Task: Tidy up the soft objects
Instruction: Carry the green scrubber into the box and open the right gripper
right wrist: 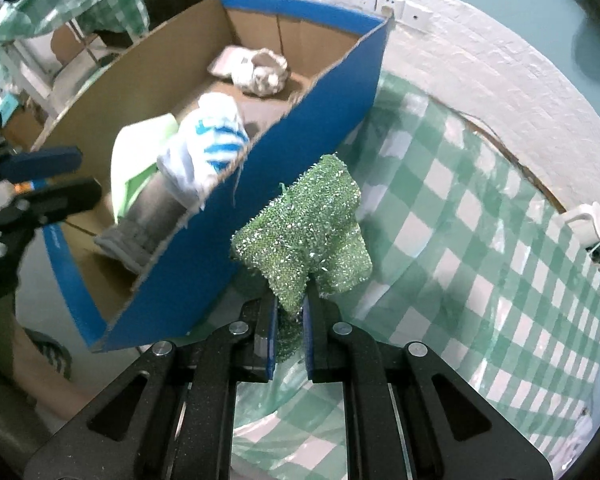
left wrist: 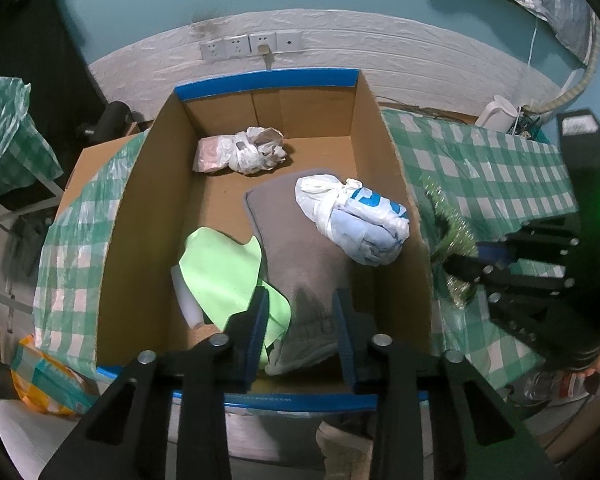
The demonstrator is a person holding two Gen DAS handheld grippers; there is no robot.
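A cardboard box with a blue rim stands open below my left gripper. Inside lie a grey cushion, a light green cloth, a white and blue plastic bag bundle and a white and pink bag bundle. The left jaws stand apart above the box's near end with nothing between them. My right gripper is shut on a green glittery scouring cloth, which hangs above the checked tablecloth just right of the box's blue outer wall. The left wrist view shows that cloth too.
A green and white checked plastic tablecloth covers the table right of the box. A white kettle stands at its far edge, under wall sockets. An orange packet lies at the lower left, a plastic bottle at the lower right.
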